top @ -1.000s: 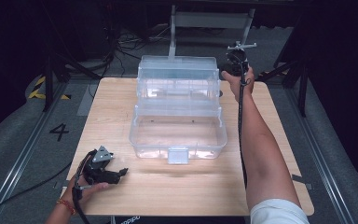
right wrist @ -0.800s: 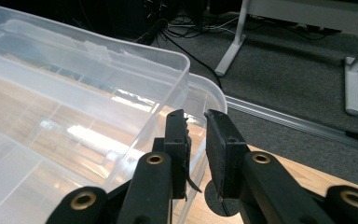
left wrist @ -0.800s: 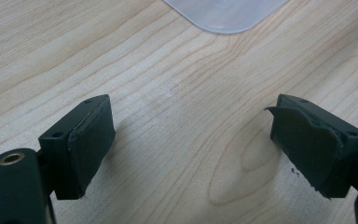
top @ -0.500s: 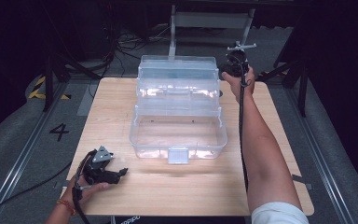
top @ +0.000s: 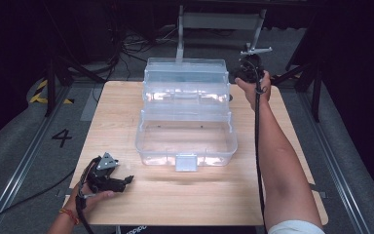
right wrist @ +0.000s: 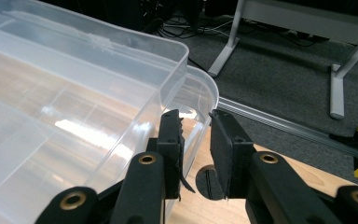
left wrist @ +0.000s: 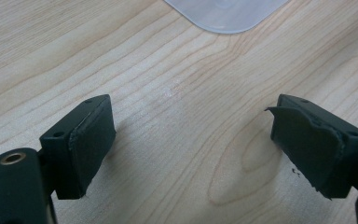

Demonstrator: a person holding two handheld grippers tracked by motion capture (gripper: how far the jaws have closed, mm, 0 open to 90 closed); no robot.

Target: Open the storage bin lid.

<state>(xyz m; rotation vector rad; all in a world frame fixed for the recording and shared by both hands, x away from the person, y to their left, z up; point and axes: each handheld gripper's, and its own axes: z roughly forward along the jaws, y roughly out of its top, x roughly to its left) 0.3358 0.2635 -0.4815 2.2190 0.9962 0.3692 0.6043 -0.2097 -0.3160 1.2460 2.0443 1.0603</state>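
Observation:
A clear plastic tiered box (top: pixel 185 112) stands open in the middle of the wooden table (top: pixel 117 112). My right gripper (top: pixel 243 73) is held at the box's far right corner. In the right gripper view its jaws have just been opening: the right gripper (right wrist: pixel 196 140) stands narrowly open astride the clear rim of the box (right wrist: pixel 74 93), and the pads do not press on it. My left gripper (top: pixel 126 180) rests near the table's front left, apart from the box. In its own view the left gripper (left wrist: pixel 191 140) is open wide over bare wood, with nothing between the pads.
A rounded clear corner of the box (left wrist: pixel 223 14) lies ahead of the left jaws. Behind the table stand a metal frame (top: pixel 219 19) and floor cables (top: pixel 126 44). A floor rail (top: pixel 24 161) runs along the left side.

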